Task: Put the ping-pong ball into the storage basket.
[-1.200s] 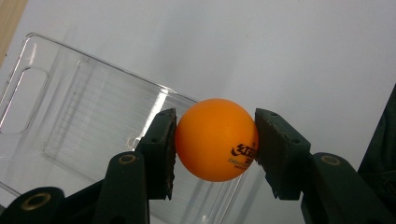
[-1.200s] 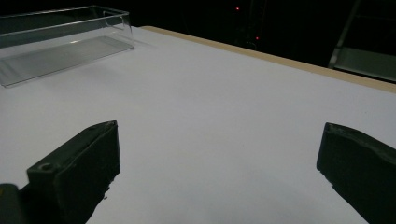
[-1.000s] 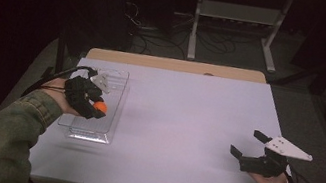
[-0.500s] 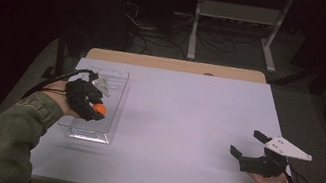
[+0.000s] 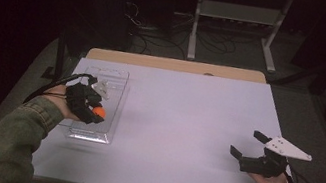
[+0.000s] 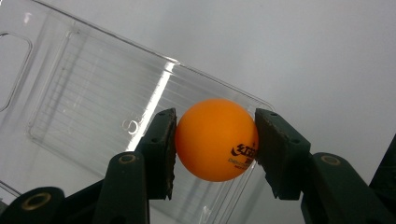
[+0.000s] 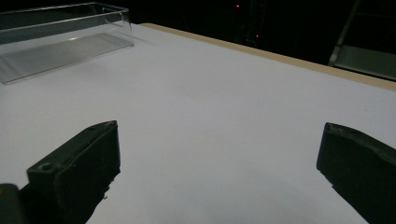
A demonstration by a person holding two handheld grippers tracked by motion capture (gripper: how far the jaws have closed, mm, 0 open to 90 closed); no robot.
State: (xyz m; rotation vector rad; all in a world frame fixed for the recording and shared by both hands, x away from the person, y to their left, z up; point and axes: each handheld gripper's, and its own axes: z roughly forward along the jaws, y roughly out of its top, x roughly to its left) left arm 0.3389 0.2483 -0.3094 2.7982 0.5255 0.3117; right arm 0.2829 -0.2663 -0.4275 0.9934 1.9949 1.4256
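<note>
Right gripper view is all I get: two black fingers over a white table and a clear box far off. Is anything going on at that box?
Observer: Yes. The left gripper is shut on an orange ball over the clear tray.
Operator: Is the ball plain?
Observer: No, the left gripper view shows dark print low on its side.
Operator: Where does my gripper sit?
Observer: The high view puts the right gripper near the table's right edge, fingers apart with nothing between them, far from the tray.
</note>
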